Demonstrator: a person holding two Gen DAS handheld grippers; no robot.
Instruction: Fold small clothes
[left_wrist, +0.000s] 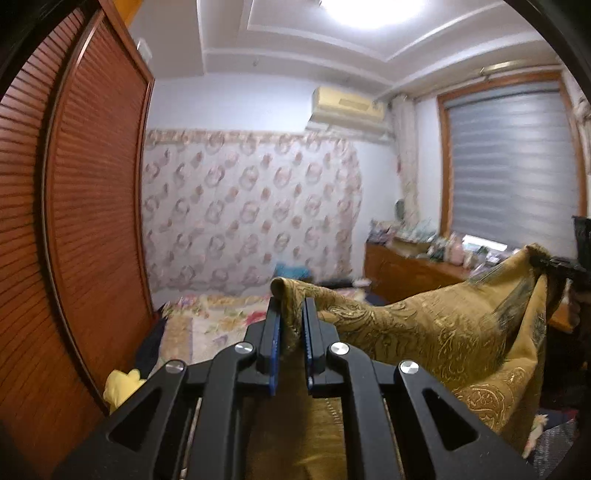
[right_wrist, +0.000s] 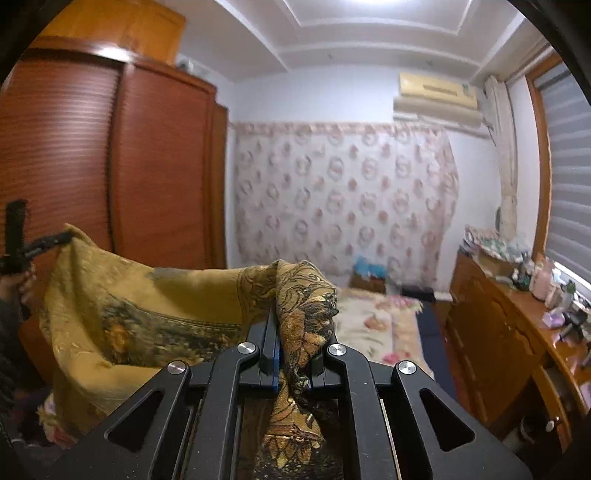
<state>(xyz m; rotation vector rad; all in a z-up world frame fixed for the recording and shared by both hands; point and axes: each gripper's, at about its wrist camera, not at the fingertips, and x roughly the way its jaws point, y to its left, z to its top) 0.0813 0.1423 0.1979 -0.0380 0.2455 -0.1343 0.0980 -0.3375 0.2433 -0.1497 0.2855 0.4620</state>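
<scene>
- A gold patterned cloth (left_wrist: 424, 332) is held up in the air above the bed (left_wrist: 221, 321), stretched between the two tools, and sags in the middle.
- The left tool (left_wrist: 291, 317) is seen clamped on one bunched corner of the cloth, its blue pads (left_wrist: 275, 332) pressed against the fabric, with a small tuft poking out beyond the tips.
- The right tool (right_wrist: 295, 325) is likewise clamped on the opposite corner, where a thick darker fold of the cloth is wrapped over its tip and one finger is mostly covered.
- In the left wrist view, the right tool (left_wrist: 554, 264) is seen to the right of the cloth's sagging middle; in the right wrist view, the left tool (right_wrist: 48, 243) is seen to the left of it, with a hand (right_wrist: 16, 291) below.
- The step in hand is judged to be the lift and spread: the cloth is raised clear of the bed so that it hangs open before a fold is made.
- The next move is judged to call for both corners being kept level and pulled apart until the sag is taken out, then the cloth being lowered flat onto the bed, or one corner being brought across to the other.
- Both grips would need to be kept firm, since the bunched corners could slip.
</scene>
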